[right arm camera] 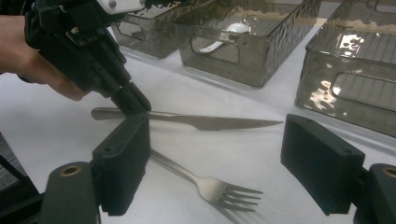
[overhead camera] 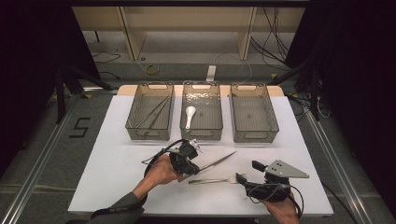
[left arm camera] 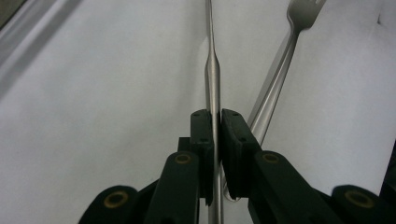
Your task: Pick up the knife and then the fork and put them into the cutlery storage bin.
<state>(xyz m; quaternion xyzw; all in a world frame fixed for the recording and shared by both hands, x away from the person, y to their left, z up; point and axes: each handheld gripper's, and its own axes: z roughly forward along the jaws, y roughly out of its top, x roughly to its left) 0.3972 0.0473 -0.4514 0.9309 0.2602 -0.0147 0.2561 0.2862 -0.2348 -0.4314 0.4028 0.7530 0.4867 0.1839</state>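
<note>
Left gripper (left arm camera: 215, 140) clamped tight on the knife (left arm camera: 213, 79) at its handle, pads pinching the narrow steel just behind the neck; blade reaching out toward the middle bin (overhead camera: 201, 110) across the white table (overhead camera: 116, 163); looks stiff, thin and light, slick bare metal, likely to swivel in a pinch this narrow, so best held squarely on the handle, clear of the serrated edge; fork (right arm camera: 205, 184) lying just beside and below the knife, tines toward the right gripper (overhead camera: 250, 173); that one hanging wide open, nothing between its jaws; further out, white spoon (overhead camera: 189, 115) in the middle bin, thin sticks in the left bin (overhead camera: 150, 110), right bin (overhead camera: 253, 112) bare; a "5" (overhead camera: 80, 127) marked on the floor at left; no brand legible anywhere.
</note>
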